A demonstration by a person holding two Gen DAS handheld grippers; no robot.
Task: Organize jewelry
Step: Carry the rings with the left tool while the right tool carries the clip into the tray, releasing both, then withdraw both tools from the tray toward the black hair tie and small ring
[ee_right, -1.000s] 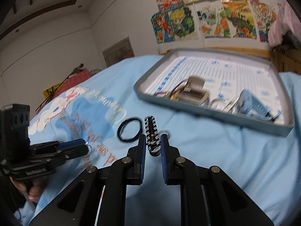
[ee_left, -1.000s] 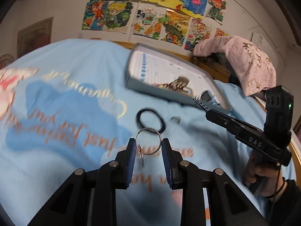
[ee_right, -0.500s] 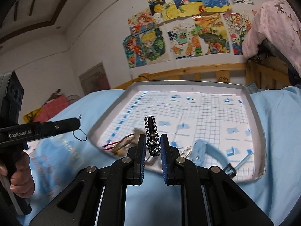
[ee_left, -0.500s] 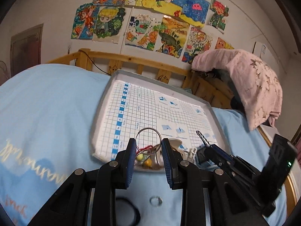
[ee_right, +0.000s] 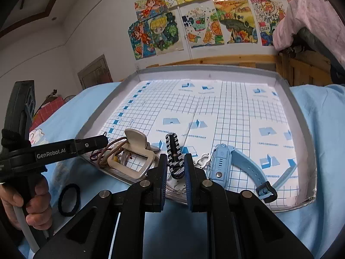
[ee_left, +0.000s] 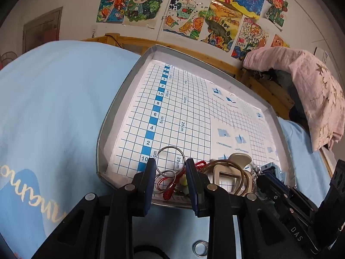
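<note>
Left gripper (ee_left: 170, 168): clamped on metal key ring (ee_left: 170, 158), above the near left corner of the grid-lined tray (ee_left: 112, 116). Right gripper (ee_right: 175, 168): clamped on black-and-white braided bracelet (ee_right: 173, 151), above the tray's near edge, left of blue watch (ee_right: 224, 161).

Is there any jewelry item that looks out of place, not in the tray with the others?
Yes. A black hair tie and a small silver ring lie on the blue blanket, outside the tray. The other pieces, such as the blue watch, sit inside it.
</note>
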